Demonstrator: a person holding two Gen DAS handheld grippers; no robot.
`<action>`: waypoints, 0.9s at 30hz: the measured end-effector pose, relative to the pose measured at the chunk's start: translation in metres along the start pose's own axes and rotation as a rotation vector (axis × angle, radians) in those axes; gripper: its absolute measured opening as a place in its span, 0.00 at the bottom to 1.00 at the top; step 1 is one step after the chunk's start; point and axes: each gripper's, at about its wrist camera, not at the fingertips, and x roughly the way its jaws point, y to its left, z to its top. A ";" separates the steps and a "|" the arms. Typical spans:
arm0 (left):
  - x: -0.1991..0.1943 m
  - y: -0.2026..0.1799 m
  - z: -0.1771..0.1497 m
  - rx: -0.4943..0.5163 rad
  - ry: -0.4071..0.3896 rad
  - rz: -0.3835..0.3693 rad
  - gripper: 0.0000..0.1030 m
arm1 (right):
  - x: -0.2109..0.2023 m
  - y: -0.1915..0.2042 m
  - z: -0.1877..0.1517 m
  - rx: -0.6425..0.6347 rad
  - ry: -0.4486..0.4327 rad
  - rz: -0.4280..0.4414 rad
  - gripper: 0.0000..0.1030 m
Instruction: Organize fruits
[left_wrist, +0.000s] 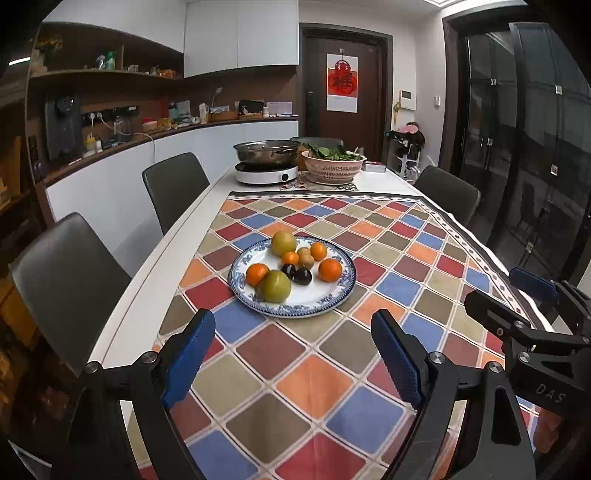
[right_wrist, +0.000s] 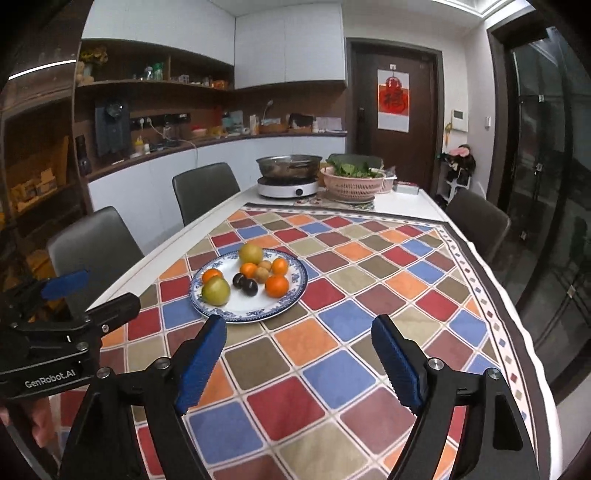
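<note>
Your left gripper (left_wrist: 291, 354): spread wide, holding nothing. Your right gripper (right_wrist: 299, 360): likewise. Plate (left_wrist: 321, 299) of fruit lies beyond, untouched.

I note a blue-rimmed white plate (left_wrist: 334, 301) flat on the checked cloth, two green-yellow round fruits (left_wrist: 274, 286) at its near and far edges, four oranges (left_wrist: 330, 270), two dark plums (left_wrist: 302, 276) touching, two small brown fruits (left_wrist: 306, 260) mid-plate.
</note>
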 end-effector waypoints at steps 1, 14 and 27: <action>-0.003 0.000 -0.002 -0.001 -0.001 0.001 0.86 | -0.004 0.000 -0.002 0.001 -0.005 -0.001 0.79; -0.037 -0.001 -0.031 0.001 -0.032 0.028 0.97 | -0.038 0.008 -0.028 0.018 -0.015 -0.005 0.79; -0.053 -0.003 -0.048 0.008 -0.028 0.040 0.98 | -0.054 0.008 -0.045 0.016 -0.024 -0.025 0.79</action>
